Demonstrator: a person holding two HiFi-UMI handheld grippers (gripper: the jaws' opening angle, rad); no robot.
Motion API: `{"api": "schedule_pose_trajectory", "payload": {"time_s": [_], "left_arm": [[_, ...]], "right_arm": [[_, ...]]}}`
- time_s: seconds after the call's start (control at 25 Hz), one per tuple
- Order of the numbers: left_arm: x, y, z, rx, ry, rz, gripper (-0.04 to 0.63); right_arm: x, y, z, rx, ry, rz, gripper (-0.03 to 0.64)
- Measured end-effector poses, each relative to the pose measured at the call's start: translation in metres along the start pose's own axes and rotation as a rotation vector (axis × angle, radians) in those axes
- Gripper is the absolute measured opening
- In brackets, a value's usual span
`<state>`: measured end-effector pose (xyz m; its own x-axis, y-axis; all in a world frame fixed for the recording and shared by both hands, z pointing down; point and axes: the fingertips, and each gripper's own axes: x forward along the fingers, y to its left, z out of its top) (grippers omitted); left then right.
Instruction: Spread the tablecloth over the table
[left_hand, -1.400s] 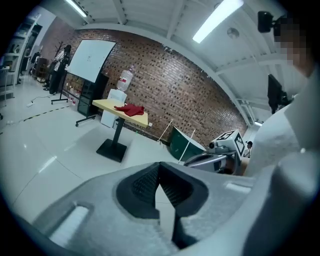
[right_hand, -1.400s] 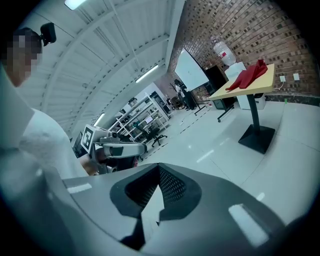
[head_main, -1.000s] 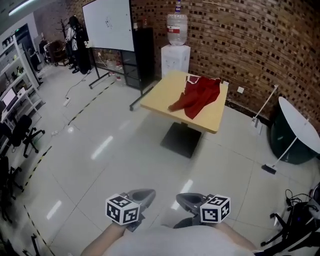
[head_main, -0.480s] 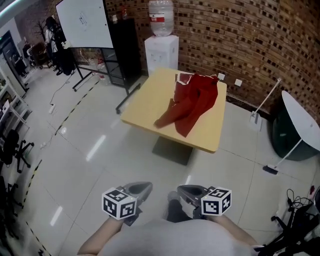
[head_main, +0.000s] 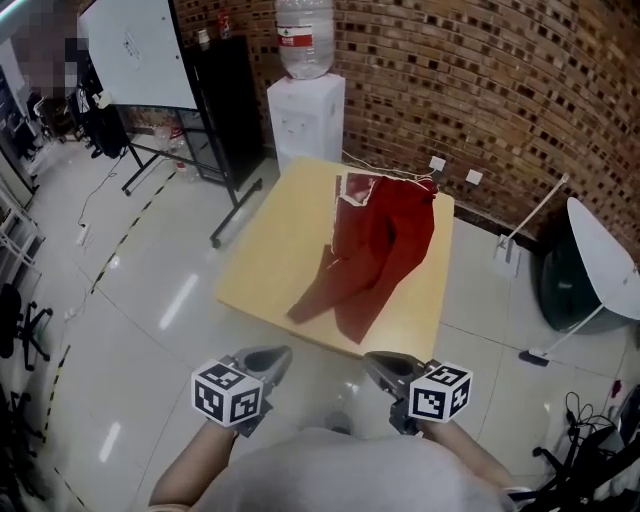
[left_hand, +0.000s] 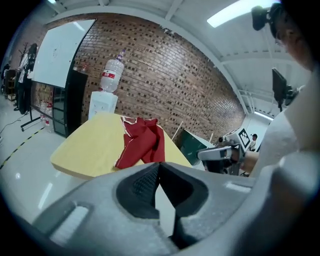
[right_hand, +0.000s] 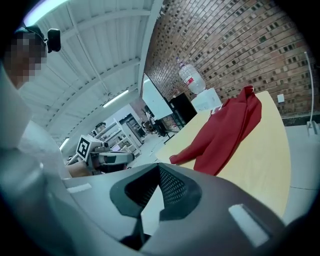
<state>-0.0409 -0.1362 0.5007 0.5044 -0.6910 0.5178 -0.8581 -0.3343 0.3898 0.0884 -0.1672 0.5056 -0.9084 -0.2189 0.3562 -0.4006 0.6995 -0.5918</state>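
Light grey shirt (head_main: 320, 472) bottom centre, left gripper (head_main: 272, 358) grey moulded shell, black-white marker cube (head_main: 228, 393) on it, right gripper (head_main: 378, 364) same build, dark mesh-textured pads (left_hand: 142, 187).

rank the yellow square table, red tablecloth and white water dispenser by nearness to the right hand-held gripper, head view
1. Yellow square table: near edge just ahead of the right hand-held gripper.
2. Red tablecloth: bunched on the tabletop's right half.
3. White water dispenser: beyond the table's far edge.
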Motion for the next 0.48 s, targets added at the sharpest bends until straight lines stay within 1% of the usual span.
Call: {"api": "schedule_pose_trajectory", "payload": {"time_s": [0.16, 0.28, 0.44, 0.48], "left_arm": [[0.021, 0.027, 0.005, -0.008, 0.058, -0.021, 0.002], [0.037, 0.043, 0.013, 0.014, 0.091, -0.075, 0.005], [0.058, 0.068, 0.022, 0.071, 0.153, -0.141, 0.052], [0.063, 0.075, 0.022, 0.085, 0.172, -0.154, 0.075]], "right_arm": [[0.008, -0.019, 0.006, 0.046, -0.019, -0.065, 0.000], [0.016, -0.029, 0.009, 0.082, -0.035, -0.120, 0.000], [0.028, -0.041, 0.012, 0.127, -0.082, -0.204, 0.002], [0.031, -0.043, 0.011, 0.136, -0.090, -0.218, 0.020]]}}
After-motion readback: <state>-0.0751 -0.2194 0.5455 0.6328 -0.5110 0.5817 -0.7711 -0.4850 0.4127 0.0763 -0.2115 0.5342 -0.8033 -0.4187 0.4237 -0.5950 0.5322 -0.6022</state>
